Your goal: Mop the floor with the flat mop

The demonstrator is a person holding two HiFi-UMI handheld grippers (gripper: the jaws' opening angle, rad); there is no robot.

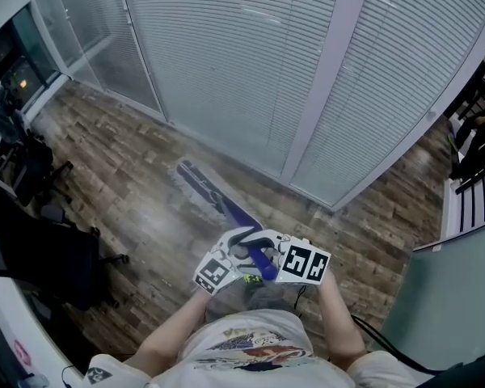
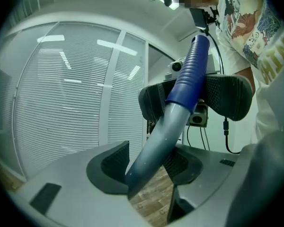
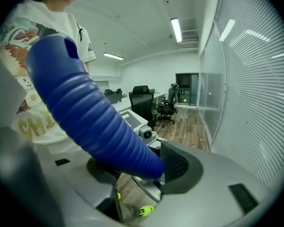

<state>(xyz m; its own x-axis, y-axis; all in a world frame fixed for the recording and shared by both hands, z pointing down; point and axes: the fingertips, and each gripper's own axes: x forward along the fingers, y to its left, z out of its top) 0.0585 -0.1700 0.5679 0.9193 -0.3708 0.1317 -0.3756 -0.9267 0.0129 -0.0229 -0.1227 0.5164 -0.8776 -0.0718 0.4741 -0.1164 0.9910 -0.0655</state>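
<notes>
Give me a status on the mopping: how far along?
Done: hard to judge; only a paler, possibly wet patch of floor shows beside the mop head. In hand: left gripper clamps the flat mop on its grey shaft, right gripper on its blue grip, head down by the blinds. Left: likely most of the room, including by the chairs.

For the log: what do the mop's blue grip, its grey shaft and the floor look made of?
Blue grip: ribbed, matte, probably rubber or soft plastic.
Grey shaft: smooth with a soft sheen, likely painted metal, possibly plastic.
Floor: wood-look planks with visible grain, laminate or wood; can't tell which.
</notes>
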